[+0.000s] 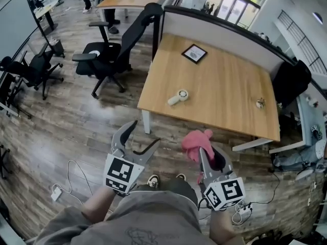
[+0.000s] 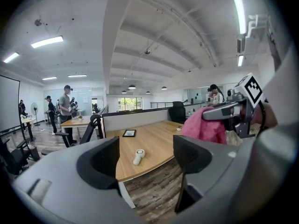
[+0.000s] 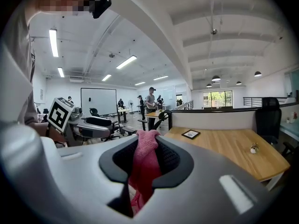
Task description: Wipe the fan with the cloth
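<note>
A small white hand-held fan [image 1: 178, 97] lies near the front left edge of the wooden table [image 1: 225, 91], and it shows between the jaws in the left gripper view, fan [image 2: 138, 156], well ahead. My left gripper [image 1: 144, 132] stands open and empty over the floor, short of the table. A pink cloth [image 1: 196, 142] is bunched in my right gripper [image 1: 206, 154], which is shut on it just to the right. In the right gripper view the cloth [image 3: 145, 164] hangs pinched between the pads. Both grippers are apart from the fan.
On the table lie a black picture frame [image 1: 194, 53] at the back and a small ornament [image 1: 260, 103] at the right. A black office chair [image 1: 110, 55] stands left of the table. Cables and a power strip [image 1: 57, 192] lie on the floor. People stand far off.
</note>
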Demonstrator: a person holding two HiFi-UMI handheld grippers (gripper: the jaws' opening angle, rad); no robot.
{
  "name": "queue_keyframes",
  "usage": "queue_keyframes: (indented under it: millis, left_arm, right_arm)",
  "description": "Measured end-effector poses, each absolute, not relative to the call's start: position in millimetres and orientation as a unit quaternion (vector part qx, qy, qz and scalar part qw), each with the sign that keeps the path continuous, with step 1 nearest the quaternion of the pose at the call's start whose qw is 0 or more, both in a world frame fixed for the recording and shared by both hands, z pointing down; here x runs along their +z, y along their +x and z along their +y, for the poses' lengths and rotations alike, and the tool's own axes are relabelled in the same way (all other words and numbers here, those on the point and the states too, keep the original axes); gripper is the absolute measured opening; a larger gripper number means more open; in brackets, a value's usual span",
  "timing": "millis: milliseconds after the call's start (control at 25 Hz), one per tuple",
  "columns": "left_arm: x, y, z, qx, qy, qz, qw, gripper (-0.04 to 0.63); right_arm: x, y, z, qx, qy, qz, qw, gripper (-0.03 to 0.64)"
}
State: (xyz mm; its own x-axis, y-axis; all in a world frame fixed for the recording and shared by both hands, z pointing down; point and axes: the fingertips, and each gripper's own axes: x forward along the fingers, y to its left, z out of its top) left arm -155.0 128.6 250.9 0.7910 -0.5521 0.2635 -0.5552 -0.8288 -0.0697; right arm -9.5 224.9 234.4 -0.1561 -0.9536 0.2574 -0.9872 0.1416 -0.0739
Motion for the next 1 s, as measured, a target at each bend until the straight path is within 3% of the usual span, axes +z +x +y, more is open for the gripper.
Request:
queue_keyframes:
  millis: [1000]
  left_arm:
    - [292.6, -26.5, -16.8, 0.208, 0.898, -0.388, 0.029, 0.35]
  right_arm:
    - [280.7, 135.9, 40.6, 0.154, 0.548, -0.817, 0.089, 0.075]
